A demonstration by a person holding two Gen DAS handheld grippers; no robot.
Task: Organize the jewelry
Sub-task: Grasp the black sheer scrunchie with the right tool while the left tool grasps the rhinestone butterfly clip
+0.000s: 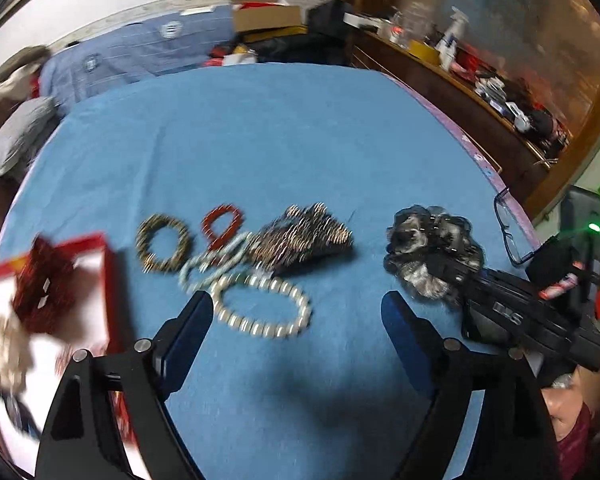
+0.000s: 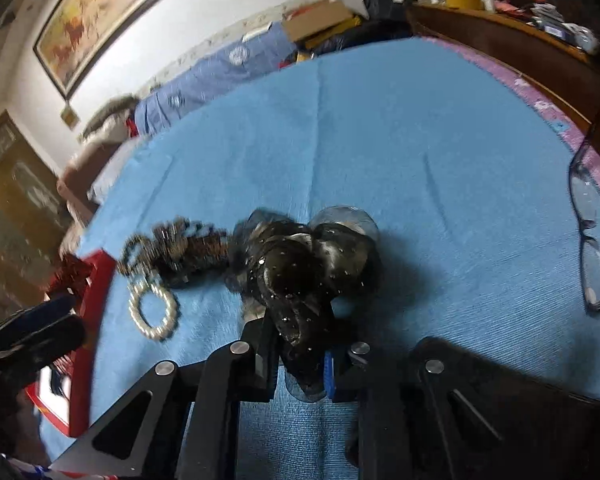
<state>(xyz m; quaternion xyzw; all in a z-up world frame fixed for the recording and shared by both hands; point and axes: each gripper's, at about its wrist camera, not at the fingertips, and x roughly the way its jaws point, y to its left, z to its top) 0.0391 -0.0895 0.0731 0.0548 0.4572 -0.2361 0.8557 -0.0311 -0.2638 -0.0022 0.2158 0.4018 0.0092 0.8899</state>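
My right gripper (image 2: 300, 356) is shut on a black sheer hair scrunchie (image 2: 300, 268) with small sparkles, low over the blue cloth; it also shows in the left wrist view (image 1: 432, 248). My left gripper (image 1: 296, 304) is open and empty above a pearl bracelet (image 1: 262, 304). Behind the pearls lie a pale bead bracelet (image 1: 212, 260), a brown bead bracelet (image 1: 164, 246), a red bracelet (image 1: 222, 224) and a dark beaded heap (image 1: 304, 236). A red jewelry box (image 1: 100, 248) at the left holds a red furry piece (image 1: 46, 284).
Eyeglasses (image 2: 588, 236) lie on the cloth at the right edge, also in the left wrist view (image 1: 508, 224). A wooden shelf (image 1: 460, 80) with clutter runs along the right. Folded blue clothing (image 1: 140, 56) and boxes lie at the far end.
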